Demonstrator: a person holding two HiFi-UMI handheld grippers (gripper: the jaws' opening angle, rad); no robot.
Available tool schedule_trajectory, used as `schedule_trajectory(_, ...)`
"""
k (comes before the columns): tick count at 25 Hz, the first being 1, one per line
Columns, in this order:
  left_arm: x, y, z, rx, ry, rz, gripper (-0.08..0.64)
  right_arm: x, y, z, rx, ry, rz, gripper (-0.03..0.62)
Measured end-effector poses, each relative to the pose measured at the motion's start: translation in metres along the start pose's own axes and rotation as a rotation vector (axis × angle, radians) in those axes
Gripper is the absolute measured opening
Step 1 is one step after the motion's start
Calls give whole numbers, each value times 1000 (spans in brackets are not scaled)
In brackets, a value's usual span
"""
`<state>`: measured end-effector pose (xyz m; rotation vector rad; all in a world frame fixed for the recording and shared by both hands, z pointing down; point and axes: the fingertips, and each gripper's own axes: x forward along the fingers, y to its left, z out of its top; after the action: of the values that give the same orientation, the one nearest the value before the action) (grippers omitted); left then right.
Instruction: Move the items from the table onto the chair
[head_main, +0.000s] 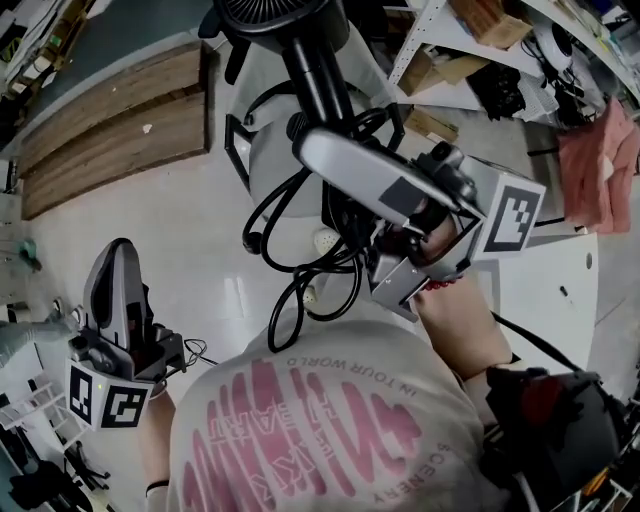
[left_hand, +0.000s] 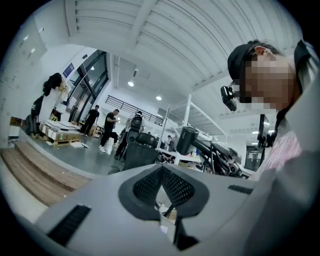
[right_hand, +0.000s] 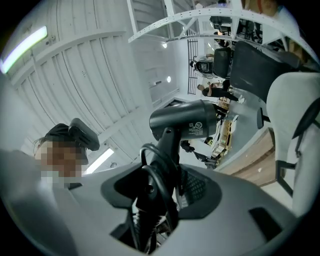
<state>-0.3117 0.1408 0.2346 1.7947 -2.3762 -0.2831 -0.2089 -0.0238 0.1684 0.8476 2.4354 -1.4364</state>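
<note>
Right gripper (head_main: 316, 140) is pinching the handle of a black hair dryer (head_main: 312, 75). In the right gripper view its jaws (right_hand: 160, 186) are partly spread around that handle, with dark mesh-textured pads pressing on either side. A loop of the cord (right_hand: 152, 170) is bunched in beside the handle. The dryer's matte, cylindrical barrel (right_hand: 185, 122) juts out above the jaws and carries a small printed label on its side.

In the head view the dryer sits in the upper middle of the frame, over a pale chair (head_main: 268, 160) with a rounded seat and thin black armrest frames. The glossy black cord (head_main: 300, 270) hangs below the gripper in several loose loops at the centre of the frame, with a white plug among them.

Left gripper (head_main: 115, 262) is in the lower left of the head view, well apart from the dryer. In the left gripper view its two mesh pads (left_hand: 162, 184) meet along a centre seam with nothing between them. Both grippers have smooth grey plastic shells, and each carries a white cube with black square markers.

A white shirt (head_main: 330, 420) with pink print fills the bottom of the head view. A platform (head_main: 110, 130) of brown wood planks lies at upper left on a shiny pale floor.
</note>
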Motion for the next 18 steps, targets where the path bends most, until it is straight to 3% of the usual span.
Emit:
schedule_trajectory(3,10,4,2,-13,-1,33,9,0,-20,10,13,13,-11,214)
schedule_trajectory(8,53,15,-3,-107,-4,93,9,-5,-81,38,103,44,-45,215)
schedule_trajectory(18,148,39,-61,-334,50,172,9,-36,-196,55,215,167,-130,215)
